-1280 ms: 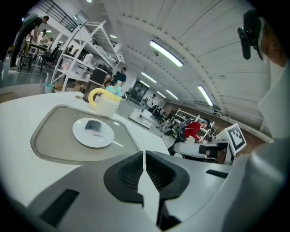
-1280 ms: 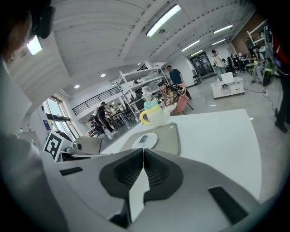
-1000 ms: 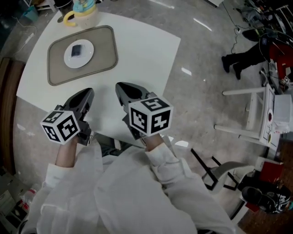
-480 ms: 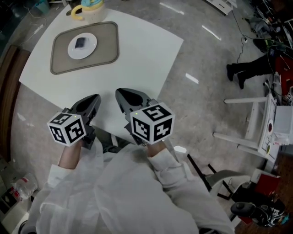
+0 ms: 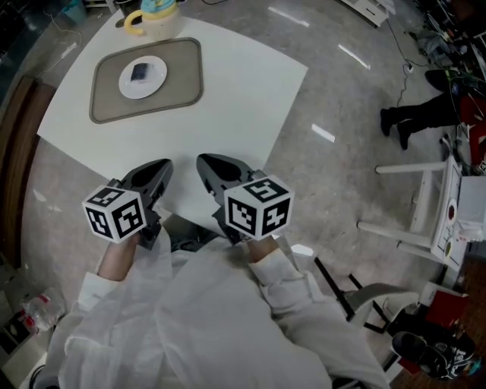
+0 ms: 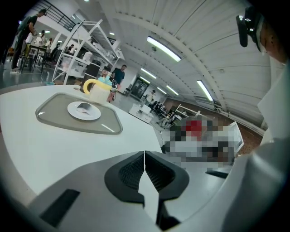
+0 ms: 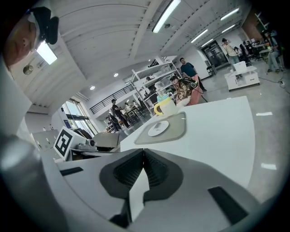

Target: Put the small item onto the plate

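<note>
Evidently finished: small item (image 5: 140, 72) lies on the plate (image 5: 156, 83), well ahead of both claws, so left claw (image 5: 162, 166) and right claw (image 5: 205, 161) sit closed and empty, parked at the worktop's (image 5: 228, 99) near edge.

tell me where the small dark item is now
In the head view, the small dark item lies on the round white plate, on the grey placemat at the far left of the white table, near the yellow-handled mug.
</note>
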A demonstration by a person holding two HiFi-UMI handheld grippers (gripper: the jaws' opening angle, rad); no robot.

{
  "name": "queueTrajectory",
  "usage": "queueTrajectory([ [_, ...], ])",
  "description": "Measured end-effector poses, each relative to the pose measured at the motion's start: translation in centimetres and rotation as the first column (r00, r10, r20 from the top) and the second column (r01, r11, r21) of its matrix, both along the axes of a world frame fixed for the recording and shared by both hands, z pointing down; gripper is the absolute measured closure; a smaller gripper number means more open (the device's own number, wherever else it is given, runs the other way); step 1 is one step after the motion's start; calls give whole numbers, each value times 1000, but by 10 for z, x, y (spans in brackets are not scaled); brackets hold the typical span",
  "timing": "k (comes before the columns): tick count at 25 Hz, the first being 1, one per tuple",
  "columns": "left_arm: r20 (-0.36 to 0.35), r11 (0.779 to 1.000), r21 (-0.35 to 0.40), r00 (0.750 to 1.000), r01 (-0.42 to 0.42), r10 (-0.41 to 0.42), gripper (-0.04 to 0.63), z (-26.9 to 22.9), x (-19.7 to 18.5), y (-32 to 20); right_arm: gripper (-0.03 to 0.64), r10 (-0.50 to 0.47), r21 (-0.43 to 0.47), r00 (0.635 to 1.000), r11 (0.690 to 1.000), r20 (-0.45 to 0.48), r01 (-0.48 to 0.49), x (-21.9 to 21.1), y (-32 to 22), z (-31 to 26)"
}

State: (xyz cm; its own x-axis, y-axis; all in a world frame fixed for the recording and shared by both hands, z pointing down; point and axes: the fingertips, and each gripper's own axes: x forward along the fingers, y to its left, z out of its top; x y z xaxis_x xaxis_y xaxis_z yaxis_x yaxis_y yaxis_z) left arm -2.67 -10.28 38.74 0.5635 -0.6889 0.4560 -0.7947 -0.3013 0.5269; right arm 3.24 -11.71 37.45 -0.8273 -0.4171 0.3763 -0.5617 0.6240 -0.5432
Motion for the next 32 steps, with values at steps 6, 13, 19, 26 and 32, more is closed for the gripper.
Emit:
queueTrajectory([
  [6, -11, 999, -6, 999, -51, 51, 581, -5, 12, 6, 601, -16, 59, 1000, 998, -26, 17, -9, 8, -13],
  [13, -20, 997, 6, 996, -83, 83, 581, -10, 12, 7, 601, -12, 121, 998, 992, -57, 19, -15, 5, -22],
  [19, -51, 997, 14, 995, -81, 81, 581, -13, 4, 7, 601, -22, 135, 996, 990, -87, 33, -26, 6, -21],
  [26, -52, 995, 10, 994, -101, 101, 581, -13, 1, 12, 601, -14, 150, 993, 988, -118, 31, -31, 9, -23],
  [32, -34, 991, 5, 991, -133, 133, 583, -9, 2, 15, 601, -1, 135, 989, 991, -150, 22, -30, 10, -16],
])
